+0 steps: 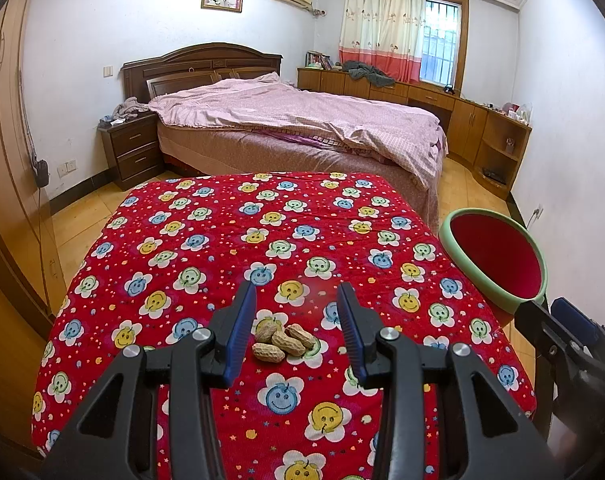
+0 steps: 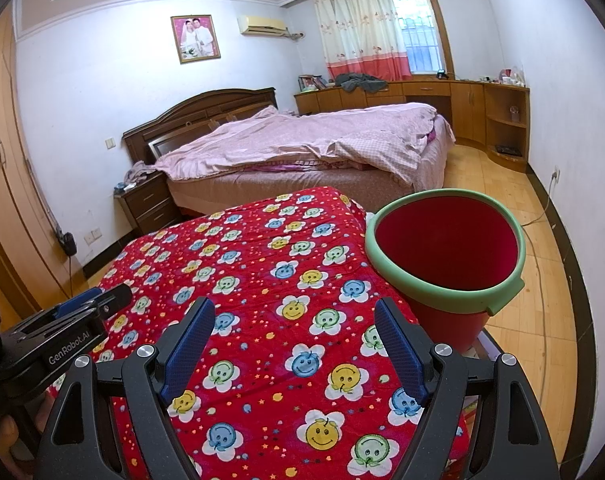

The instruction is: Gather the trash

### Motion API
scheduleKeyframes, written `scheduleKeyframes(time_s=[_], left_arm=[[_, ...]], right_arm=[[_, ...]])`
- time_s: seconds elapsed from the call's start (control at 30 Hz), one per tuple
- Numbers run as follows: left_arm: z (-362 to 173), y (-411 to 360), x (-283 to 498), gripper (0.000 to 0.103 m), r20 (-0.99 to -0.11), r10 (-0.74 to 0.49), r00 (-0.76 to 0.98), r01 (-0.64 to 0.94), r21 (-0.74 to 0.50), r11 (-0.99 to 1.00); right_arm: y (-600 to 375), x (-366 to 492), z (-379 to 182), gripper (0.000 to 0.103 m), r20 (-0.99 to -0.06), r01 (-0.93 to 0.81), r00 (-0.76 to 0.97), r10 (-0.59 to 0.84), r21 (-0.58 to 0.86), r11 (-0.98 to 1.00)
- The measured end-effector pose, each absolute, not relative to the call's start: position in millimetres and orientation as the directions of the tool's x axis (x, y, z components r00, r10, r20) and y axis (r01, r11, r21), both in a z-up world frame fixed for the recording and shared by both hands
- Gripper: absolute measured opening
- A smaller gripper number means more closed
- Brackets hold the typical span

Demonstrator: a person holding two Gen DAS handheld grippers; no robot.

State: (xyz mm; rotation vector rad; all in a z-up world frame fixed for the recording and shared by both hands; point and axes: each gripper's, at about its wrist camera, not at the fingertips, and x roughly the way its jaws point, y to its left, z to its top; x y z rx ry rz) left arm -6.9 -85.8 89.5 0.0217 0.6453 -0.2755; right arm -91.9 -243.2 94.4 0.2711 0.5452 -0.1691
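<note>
Left wrist view: left gripper [image 1: 297,298] tilts downward, jaws apart, over peanuts [image 1: 283,342].

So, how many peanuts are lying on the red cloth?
4, in one small cluster: peanut one nearest, peanut two in the middle, peanut three behind left, peanut four behind right. More may be hidden beneath.

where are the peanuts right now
In the left wrist view the peanuts lie in a small pile on the red flowered cloth, near its front edge, between the open jaws of the left gripper. The right wrist view does not show them.
</note>
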Motion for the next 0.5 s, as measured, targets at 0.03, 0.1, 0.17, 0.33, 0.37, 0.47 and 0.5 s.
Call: scheduleKeyframes(time_s=[0.03, 0.1, 0.17, 0.33, 0.37, 0.47, 0.5], left_arm=[[89.8, -85.2, -6.6, 0.042, -0.596, -0.247, 0.764, 0.260, -0.066, 0.963], [89.4, -85.7, -6.9, 0.042, -0.597, -0.247, 0.763, 0.260, -0.066, 0.963], [89.4, -85.6, -6.9, 0.042, -0.597, -0.247, 0.763, 0.261, -0.065, 0.963], [89.5, -85.5, -7.0, 0.042, -0.596, -0.247, 0.764, 0.261, -0.065, 0.963], [89.5, -85.6, -7.1, 0.042, -0.596, -0.247, 0.764, 0.261, -0.065, 0.963], [89.6, -85.3, -6.8, 0.042, -0.596, -0.247, 0.764, 0.261, -0.065, 0.963], [89.3, -85.5, -7.1, 0.042, -0.596, -0.247, 0.764, 0.261, -0.065, 0.963]], right_arm=[[-242.9, -91.9, 94.3, 0.083, -0.532, 0.228, 0.842, -0.086, 0.207, 0.951], [-242.7, -91.7, 94.2, 0.083, -0.532, 0.228, 0.842, -0.085, 0.207, 0.951], [-243.1, -91.9, 94.4, 0.083, -0.532, 0.228, 0.842, -0.086, 0.207, 0.951], [-242.8, -92.0, 94.4, 0.083, -0.532, 0.226, 0.843, -0.084, 0.208, 0.952], [-242.5, -91.9, 94.4, 0.083, -0.532, 0.226, 0.843, -0.084, 0.207, 0.952], [-242.1, -92.1, 94.6, 0.083, -0.531, 0.225, 0.843, -0.084, 0.207, 0.952], [-241.4, -91.8, 94.8, 0.083, -0.531, 0.225, 0.843, -0.084, 0.207, 0.952]])
